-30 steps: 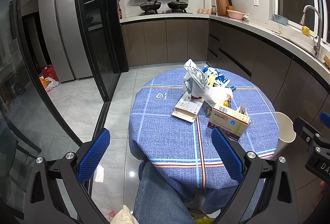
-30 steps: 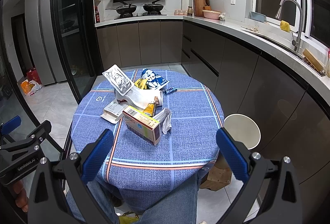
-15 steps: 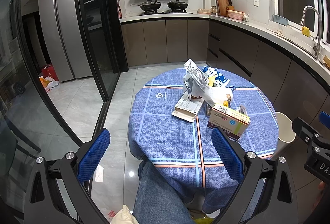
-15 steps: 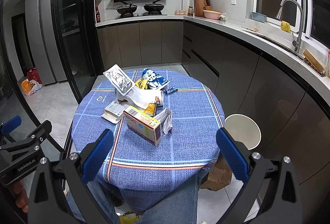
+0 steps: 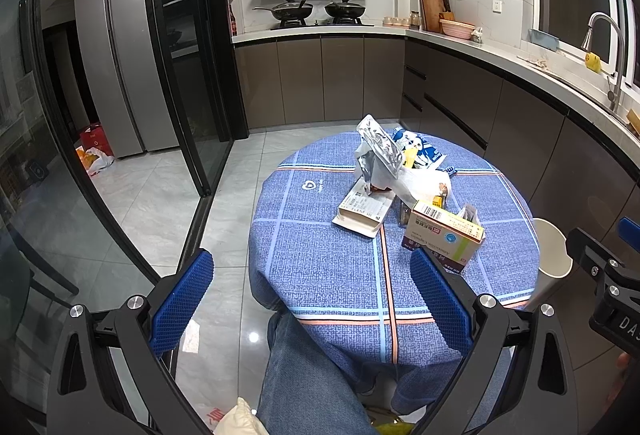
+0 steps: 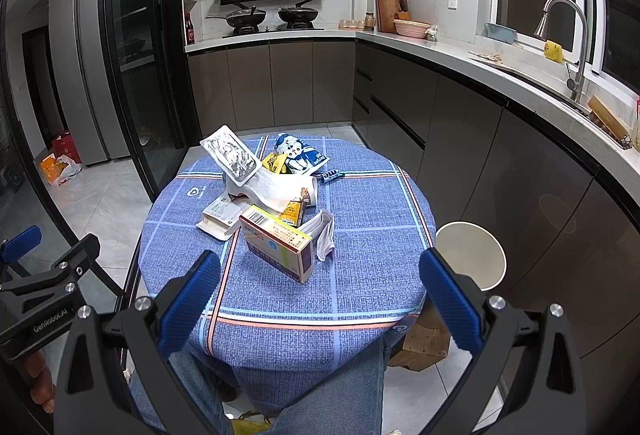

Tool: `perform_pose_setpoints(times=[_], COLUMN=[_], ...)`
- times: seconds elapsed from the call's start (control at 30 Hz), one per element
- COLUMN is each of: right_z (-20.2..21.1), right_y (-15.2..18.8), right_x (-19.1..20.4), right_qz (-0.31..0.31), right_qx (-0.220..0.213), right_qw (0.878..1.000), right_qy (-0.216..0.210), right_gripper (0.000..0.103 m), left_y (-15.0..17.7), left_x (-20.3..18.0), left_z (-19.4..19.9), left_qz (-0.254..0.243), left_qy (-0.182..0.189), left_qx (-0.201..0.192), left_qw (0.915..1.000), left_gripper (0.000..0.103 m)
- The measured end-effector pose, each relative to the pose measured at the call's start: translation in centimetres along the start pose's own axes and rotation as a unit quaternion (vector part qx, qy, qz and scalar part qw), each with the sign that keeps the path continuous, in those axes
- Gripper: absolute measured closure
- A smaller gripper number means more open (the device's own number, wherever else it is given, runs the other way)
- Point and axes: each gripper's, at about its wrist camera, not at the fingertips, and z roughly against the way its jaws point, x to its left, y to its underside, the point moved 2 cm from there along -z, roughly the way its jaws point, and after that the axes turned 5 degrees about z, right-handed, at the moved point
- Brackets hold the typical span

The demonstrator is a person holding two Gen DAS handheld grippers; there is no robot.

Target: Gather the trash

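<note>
A pile of trash lies mid-table on the blue checked cloth (image 5: 320, 259) (image 6: 360, 275): a medicine box (image 5: 442, 235) (image 6: 278, 247), a flat white carton (image 5: 362, 209) (image 6: 220, 215), a silver foil pack (image 5: 380, 147) (image 6: 232, 155), a blue-white snack bag (image 5: 418, 149) (image 6: 298, 151), white crumpled paper (image 6: 280, 189) and a folded tissue (image 6: 324, 235). A white bin (image 5: 554, 247) (image 6: 470, 255) stands right of the table. My left gripper (image 5: 312, 299) and right gripper (image 6: 320, 303) are open and empty, held near the table's front edge, short of the pile.
A person's jeans-clad legs (image 5: 312, 375) are under the table's near edge. Kitchen cabinets (image 6: 500, 171) curve close behind and right of the table. A glass sliding door (image 5: 188, 75) stands to the left, with tiled floor between. A wooden stool (image 6: 424, 343) sits below the bin.
</note>
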Motion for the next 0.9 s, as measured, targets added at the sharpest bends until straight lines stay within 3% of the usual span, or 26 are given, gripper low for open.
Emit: perform_pose_setpoints(times=[0.9], right_z=[-0.32], right_y=[-0.03], right_x=[0.12], right_qz=[0.0], right_qx=[0.002], right_qw=[1.0], right_qy=[-0.001], right_gripper=[0.003], left_y=[-0.02], left_x=[-0.12], left_z=[-0.09], left_qz=[0.001], left_qy=[0.0], left_qx=[0.002], left_qw=[1.0], left_gripper=[0.008])
